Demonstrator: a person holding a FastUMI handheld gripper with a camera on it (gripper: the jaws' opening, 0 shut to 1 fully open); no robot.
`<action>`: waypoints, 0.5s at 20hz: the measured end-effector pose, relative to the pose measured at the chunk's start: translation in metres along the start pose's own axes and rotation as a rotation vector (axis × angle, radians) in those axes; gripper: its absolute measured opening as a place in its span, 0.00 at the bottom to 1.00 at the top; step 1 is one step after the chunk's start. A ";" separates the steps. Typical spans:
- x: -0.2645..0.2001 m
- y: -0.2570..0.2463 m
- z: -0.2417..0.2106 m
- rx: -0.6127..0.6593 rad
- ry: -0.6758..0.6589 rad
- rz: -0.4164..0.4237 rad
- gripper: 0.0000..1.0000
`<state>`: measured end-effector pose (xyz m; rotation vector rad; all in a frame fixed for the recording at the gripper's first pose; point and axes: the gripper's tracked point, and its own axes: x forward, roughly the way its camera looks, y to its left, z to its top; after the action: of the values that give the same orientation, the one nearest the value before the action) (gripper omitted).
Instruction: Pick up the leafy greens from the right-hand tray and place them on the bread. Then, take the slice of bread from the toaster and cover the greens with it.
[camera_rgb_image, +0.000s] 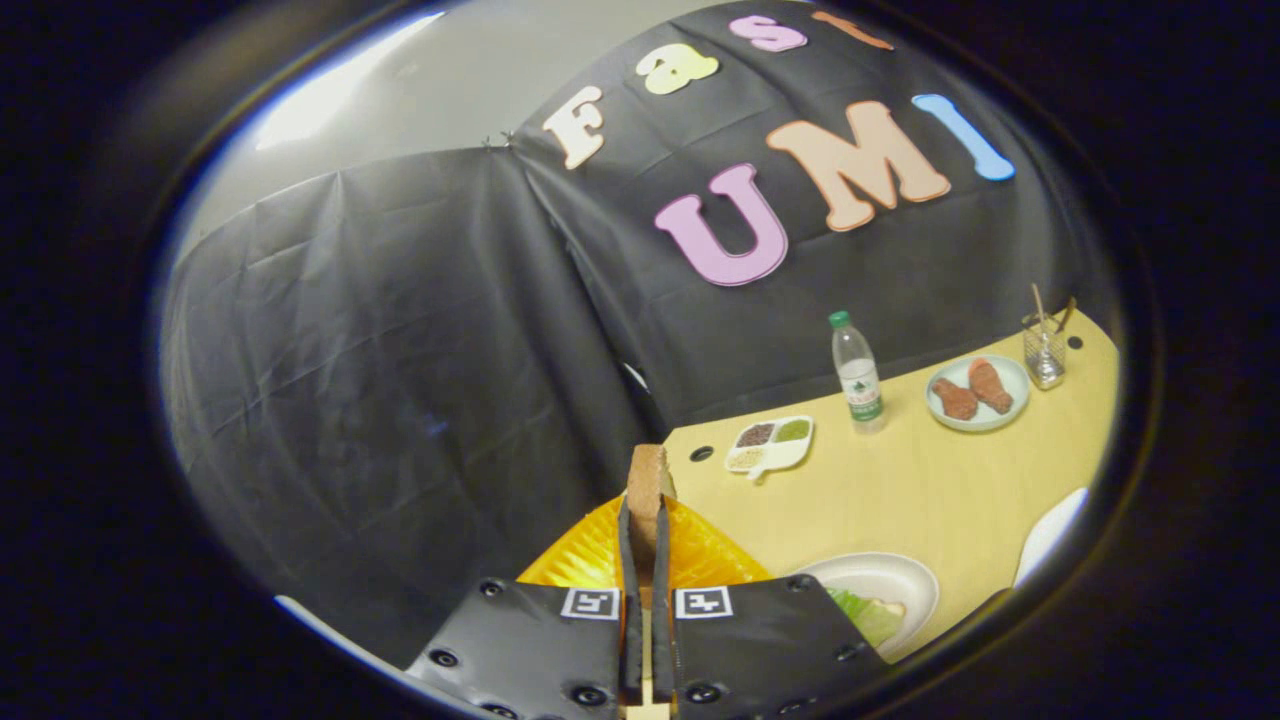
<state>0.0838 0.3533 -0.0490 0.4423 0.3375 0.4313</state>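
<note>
My gripper is shut on a slice of bread, which stands on edge between the fingers and sticks out past their tips. Behind the fingers lies an orange ribbed thing, partly hidden; I cannot tell what it is. Just right of the fingers sits a white plate with leafy greens lying on a slice of bread; the right finger covers part of it.
On the yellow table stand a white divided dish of seeds, a water bottle, a plate with two brown drumsticks and a glass with sticks. Another white dish rim shows at the right.
</note>
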 end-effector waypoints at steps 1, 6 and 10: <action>-0.003 -0.009 -0.004 0.017 0.000 -0.010 0.06; -0.012 -0.050 -0.039 0.131 0.030 -0.045 0.06; -0.011 -0.081 -0.073 0.193 0.076 -0.096 0.07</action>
<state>0.0711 0.3067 -0.1475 0.5959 0.4746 0.3231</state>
